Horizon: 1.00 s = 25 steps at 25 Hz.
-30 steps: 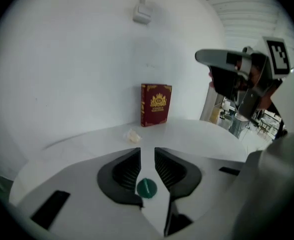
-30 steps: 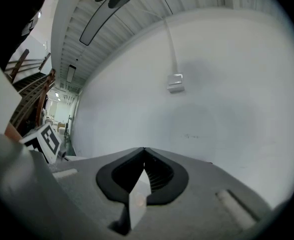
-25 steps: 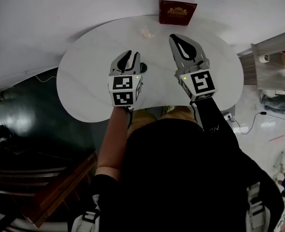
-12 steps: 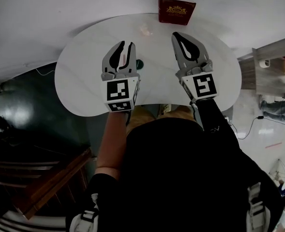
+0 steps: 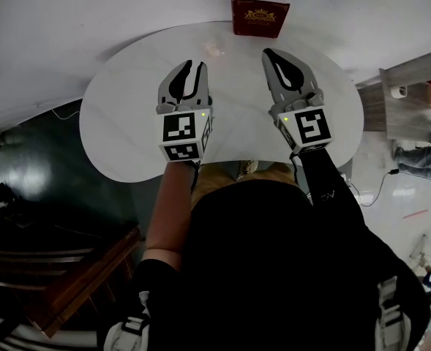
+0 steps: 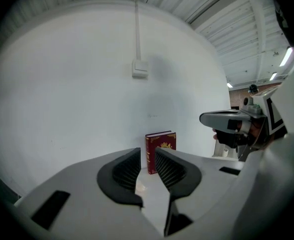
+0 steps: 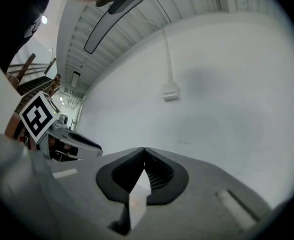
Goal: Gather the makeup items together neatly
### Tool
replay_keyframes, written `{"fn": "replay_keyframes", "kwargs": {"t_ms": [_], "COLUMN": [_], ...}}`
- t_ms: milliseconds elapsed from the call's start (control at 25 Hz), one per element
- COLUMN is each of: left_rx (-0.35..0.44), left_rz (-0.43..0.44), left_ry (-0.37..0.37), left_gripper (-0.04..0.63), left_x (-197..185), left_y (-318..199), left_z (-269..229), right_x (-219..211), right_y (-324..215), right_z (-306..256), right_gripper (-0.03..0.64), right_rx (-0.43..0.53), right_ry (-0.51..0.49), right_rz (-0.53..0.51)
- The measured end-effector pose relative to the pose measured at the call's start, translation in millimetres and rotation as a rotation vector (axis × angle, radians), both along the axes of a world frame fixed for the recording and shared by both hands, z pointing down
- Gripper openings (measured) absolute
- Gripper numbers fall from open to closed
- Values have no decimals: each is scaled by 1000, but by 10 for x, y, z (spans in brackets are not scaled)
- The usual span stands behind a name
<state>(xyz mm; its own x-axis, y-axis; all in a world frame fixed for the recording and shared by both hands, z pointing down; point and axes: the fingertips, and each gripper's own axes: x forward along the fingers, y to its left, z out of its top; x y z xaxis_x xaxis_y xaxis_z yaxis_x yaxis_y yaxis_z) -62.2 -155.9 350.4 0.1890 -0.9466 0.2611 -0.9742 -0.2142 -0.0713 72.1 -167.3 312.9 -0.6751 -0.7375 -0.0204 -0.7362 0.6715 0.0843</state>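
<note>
On the white table, a small pale makeup item lies near the far edge. My left gripper hovers above the table's middle, its jaws a little apart and empty. The left gripper view looks through that narrow gap onto the pale item. My right gripper hangs level to the right with its tips touching and nothing in them. No other makeup item shows.
A dark red book stands upright at the table's far edge against the white wall, and it also shows ahead of the left jaws. A dark floor lies left of the table, with furniture at the right.
My left gripper has risen and tilted up toward level. A small dark green item that lay beside it on the table is now out of sight. The right gripper shifted slightly.
</note>
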Motion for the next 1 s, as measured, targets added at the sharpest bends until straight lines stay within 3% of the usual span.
{"fn": "replay_keyframes", "kwargs": {"t_ms": [280,400,560,760,1000], "left_rx": [-99,-182,-321,-433,-533], "left_rz": [16,3,-10,-57,-116], "left_ry": [29,45,-3,2,8], "left_gripper": [89,89,91,166,175], "left_x": [16,-5,-49,-94,-161], "left_y": [-507,-757,-1061,-1340,-1566], "left_z": [496,846,1424,1966,2401], "right_x": [137,375,626,936,1110], "right_y": [-175,-249,-326,-325,-279], "right_z": [32,207,257,475,587], "right_gripper": [5,5,5,5,5], "right_rx": [8,-27,-19,-78,-102], "right_ry": [-8,55,66,124,159], "right_rz": [37,103,178,258,308]}}
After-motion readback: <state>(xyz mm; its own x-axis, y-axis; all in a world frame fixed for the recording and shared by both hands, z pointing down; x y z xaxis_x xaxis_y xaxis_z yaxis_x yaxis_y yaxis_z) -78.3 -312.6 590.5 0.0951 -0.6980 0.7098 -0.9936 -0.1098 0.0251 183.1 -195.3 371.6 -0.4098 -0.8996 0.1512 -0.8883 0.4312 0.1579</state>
